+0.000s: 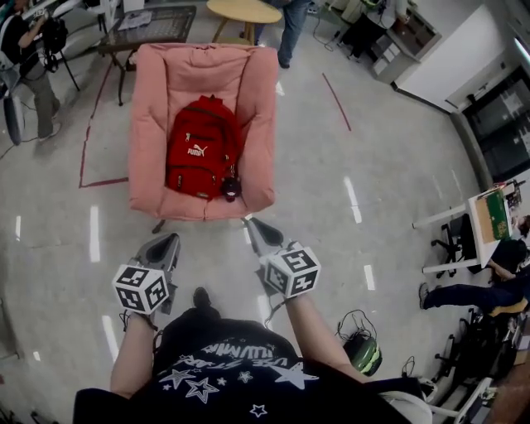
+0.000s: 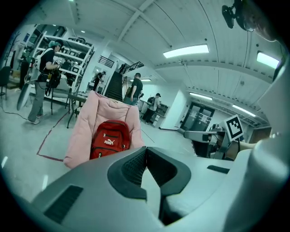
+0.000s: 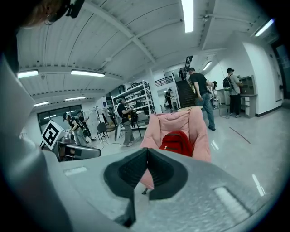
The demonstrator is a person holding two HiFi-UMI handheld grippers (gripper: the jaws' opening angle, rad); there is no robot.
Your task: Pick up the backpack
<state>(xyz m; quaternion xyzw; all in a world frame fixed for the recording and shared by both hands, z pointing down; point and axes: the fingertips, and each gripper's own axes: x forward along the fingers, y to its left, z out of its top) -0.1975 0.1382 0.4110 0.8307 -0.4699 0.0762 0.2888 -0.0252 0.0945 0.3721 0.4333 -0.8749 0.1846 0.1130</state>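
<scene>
A red backpack (image 1: 201,147) with white print leans upright on the seat of a pink armchair (image 1: 149,124); it also shows in the left gripper view (image 2: 110,138) and in the right gripper view (image 3: 177,141). My left gripper (image 1: 172,239) is shut and empty, a short way in front of the chair's front edge, to the left. Level with it on the right, my right gripper (image 1: 251,222) is shut too, with nothing in it. From the left gripper view (image 2: 146,149) the backpack lies ahead and left; from the right gripper view (image 3: 147,150) it lies ahead and right.
A round wooden table (image 1: 243,12) and a dark table (image 1: 153,27) stand behind the chair. People stand at the far left (image 1: 33,66) and far back (image 1: 294,29). Red tape lines (image 1: 91,116) mark the floor. A green helmet (image 1: 363,351) and seated person (image 1: 484,290) are at right.
</scene>
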